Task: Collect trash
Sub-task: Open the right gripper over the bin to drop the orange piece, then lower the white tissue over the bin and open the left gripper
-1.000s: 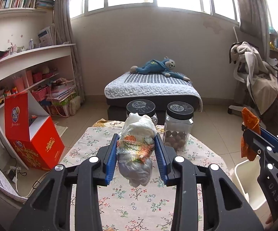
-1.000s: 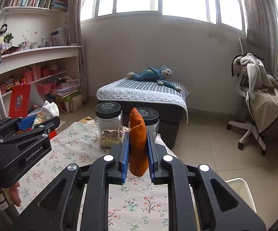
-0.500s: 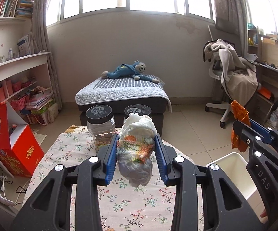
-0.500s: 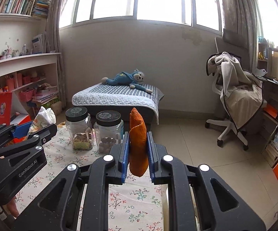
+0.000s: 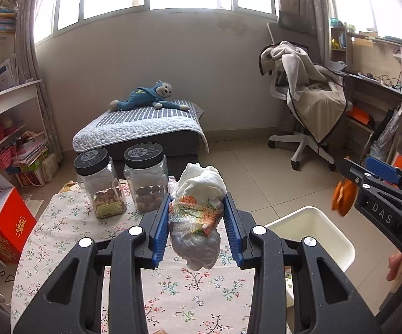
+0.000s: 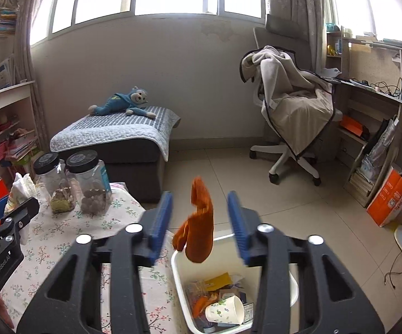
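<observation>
Above the part-filled white bin [image 6: 179,272], the right hand-held gripper [image 6: 200,217] spreads, orange peel [image 6: 198,228] dropping; the left hand-held gripper [image 5: 196,218] pinches a crumpled wrapper [image 5: 196,214], not yet binned.

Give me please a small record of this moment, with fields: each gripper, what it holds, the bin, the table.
left gripper: shut on crumpled white wrapper, held above the table
right gripper: open; orange peel is between the jaws with gaps on both sides, above the bin
white bin: on the floor beside the table; holds a paper cup and mixed trash
floral tablecloth table: carries two black-lidded jars with snacks inside
task state: peel is over the bin, wrapper not yet over it
</observation>
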Demonstrator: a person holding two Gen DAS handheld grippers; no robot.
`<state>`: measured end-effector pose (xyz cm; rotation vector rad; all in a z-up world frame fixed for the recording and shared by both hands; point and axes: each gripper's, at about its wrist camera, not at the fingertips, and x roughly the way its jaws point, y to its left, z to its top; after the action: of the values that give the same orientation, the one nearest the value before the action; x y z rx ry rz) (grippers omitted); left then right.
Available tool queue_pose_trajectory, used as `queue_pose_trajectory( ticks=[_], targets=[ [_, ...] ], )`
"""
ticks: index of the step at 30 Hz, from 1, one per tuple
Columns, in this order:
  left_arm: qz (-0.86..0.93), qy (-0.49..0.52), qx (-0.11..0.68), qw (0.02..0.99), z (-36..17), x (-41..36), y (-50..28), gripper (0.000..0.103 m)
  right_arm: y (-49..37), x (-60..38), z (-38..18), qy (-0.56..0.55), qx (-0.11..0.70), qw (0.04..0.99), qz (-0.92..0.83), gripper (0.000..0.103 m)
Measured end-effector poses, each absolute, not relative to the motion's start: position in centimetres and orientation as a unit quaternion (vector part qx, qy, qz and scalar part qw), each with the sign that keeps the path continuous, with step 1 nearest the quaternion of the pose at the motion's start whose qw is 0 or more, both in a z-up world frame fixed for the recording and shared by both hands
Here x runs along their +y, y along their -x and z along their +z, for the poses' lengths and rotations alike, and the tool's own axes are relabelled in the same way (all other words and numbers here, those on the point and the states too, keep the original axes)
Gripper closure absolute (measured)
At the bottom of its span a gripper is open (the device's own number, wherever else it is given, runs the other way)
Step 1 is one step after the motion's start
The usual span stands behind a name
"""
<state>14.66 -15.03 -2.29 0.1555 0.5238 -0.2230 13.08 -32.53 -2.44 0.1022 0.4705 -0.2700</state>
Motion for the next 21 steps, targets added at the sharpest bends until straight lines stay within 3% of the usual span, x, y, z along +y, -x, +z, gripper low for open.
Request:
queue_pose_trajectory(
  ticks=[7, 17, 21],
  targets=[
    [-0.15, -0.075, 0.269, 0.949, -3.3, -20.0, -14.9, 0.066, -11.4, -38.2, -1.9, -0.108, 0.207, 0.949, -0.209, 0.012],
    [-0.199, -0.068, 0.298, 0.931, -4.2, -27.5, -15.8, 0.066, -9.4, -44.3, -2.2, -0.164, 0.189, 0.926, -0.283, 0.007],
    [-0.224, -0.06, 0.31, 0.922, -4.3, -29.6, -16.2, 0.06, -8.7, -45.8, -2.3, -0.168, 0.184, 0.918, -0.307, 0.007]
  ],
)
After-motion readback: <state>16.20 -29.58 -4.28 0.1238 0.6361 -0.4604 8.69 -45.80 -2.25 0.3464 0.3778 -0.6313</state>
